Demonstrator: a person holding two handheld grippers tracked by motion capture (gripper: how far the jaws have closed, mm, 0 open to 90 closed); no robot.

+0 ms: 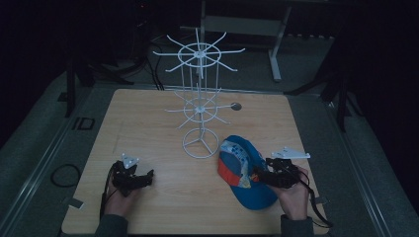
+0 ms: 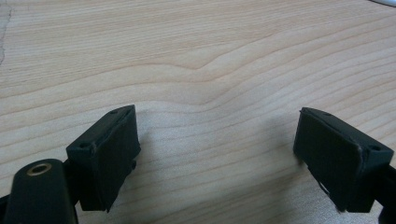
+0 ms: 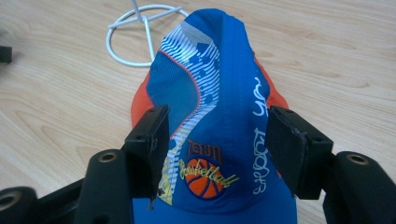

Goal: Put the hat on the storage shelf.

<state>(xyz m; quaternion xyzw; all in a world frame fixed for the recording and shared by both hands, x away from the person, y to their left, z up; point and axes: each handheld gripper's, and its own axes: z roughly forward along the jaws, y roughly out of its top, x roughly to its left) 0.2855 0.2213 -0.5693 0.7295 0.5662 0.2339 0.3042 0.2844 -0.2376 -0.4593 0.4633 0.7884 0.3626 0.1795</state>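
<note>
A blue cap (image 1: 238, 154) with orange panels, white stripes and a basketball logo lies on the right of the wooden table (image 1: 148, 118). My right gripper (image 1: 258, 173) is open, and in the right gripper view the right gripper (image 3: 218, 116) has one jaw on each side of the cap (image 3: 219, 70), low over its front above the logo. A white wire display rack (image 1: 200, 106) with two tiers of radial hooks stands mid-table, just left of the cap. My left gripper (image 1: 148, 176) rests open near the front left. Only bare wood lies between the jaws of the left gripper (image 2: 217, 121).
The rack's ring base (image 3: 135, 37) sits close beyond the cap's far end. A small round hole (image 1: 236, 106) shows in the table behind the rack. Dark floor and stand legs surround the table. A cable loop (image 1: 64, 174) lies on the floor at left.
</note>
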